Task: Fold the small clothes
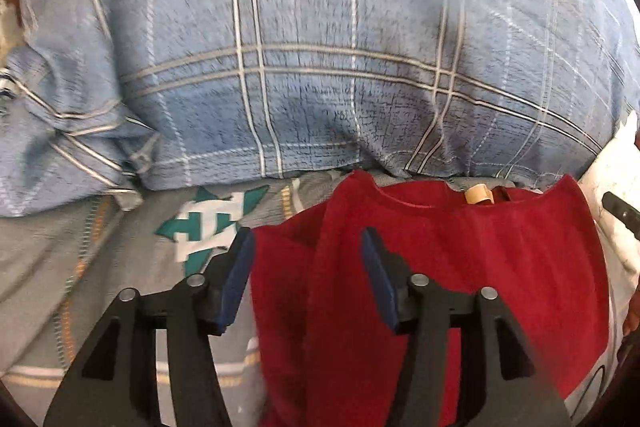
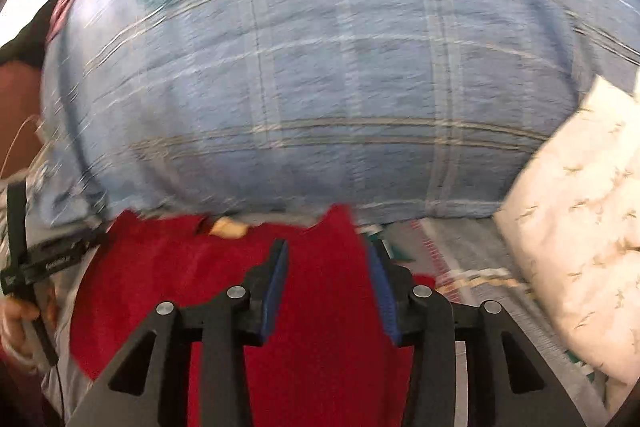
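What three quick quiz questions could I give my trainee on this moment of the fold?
1. True or false: the left gripper is clamped on the red garment.
2. What lies right of the red garment in the right wrist view? A) white printed pillow B) basket C) book
3. Fill in: the big cushion behind the garment is blue ____.

Key: 1 false, the jaws stand open; 2 A; 3 plaid.
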{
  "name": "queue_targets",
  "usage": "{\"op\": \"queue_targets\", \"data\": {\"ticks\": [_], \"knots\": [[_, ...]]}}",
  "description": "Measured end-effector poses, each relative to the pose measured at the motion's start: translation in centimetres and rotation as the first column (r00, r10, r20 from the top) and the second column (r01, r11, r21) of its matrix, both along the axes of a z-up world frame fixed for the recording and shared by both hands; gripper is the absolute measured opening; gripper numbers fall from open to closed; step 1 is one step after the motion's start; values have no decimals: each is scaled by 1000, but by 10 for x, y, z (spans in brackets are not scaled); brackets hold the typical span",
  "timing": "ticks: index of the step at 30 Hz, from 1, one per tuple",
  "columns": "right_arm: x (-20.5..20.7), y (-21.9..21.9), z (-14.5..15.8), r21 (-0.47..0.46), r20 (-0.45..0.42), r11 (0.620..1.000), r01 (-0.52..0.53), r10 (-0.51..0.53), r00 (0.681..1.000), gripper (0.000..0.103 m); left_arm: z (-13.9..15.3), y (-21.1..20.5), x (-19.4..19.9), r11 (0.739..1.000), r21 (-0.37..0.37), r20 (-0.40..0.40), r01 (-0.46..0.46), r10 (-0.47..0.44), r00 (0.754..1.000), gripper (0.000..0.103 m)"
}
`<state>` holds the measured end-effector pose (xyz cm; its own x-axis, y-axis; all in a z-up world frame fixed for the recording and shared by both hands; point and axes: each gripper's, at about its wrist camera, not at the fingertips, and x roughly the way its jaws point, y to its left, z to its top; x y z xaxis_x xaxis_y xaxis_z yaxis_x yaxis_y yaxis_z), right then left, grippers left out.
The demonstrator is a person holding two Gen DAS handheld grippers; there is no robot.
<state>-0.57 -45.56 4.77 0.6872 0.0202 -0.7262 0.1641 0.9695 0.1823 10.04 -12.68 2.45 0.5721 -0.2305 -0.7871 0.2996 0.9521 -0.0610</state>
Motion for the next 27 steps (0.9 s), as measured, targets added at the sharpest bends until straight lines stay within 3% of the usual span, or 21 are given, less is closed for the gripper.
{"op": "queue_targets", "data": {"ticks": [5, 9, 21, 27], "knots": [[23, 24, -34, -5, -77, 1000, -3, 2, 997, 39, 7, 3, -26, 1000, 20, 36, -5, 4, 999, 54], [36, 25, -61, -63, -152, 997, 34, -43, 987, 38, 5, 3, -30, 999, 37, 41, -6, 5, 999, 54], [12, 27, -31, -96, -88, 994, 49, -58, 994, 41, -10, 3, -25, 998, 59, 23, -27, 25, 999, 54], [25, 11, -58, -82, -137, 994, 75, -85, 987, 39, -29, 4, -13, 997, 67, -16, -49, 50, 999, 57]]}}
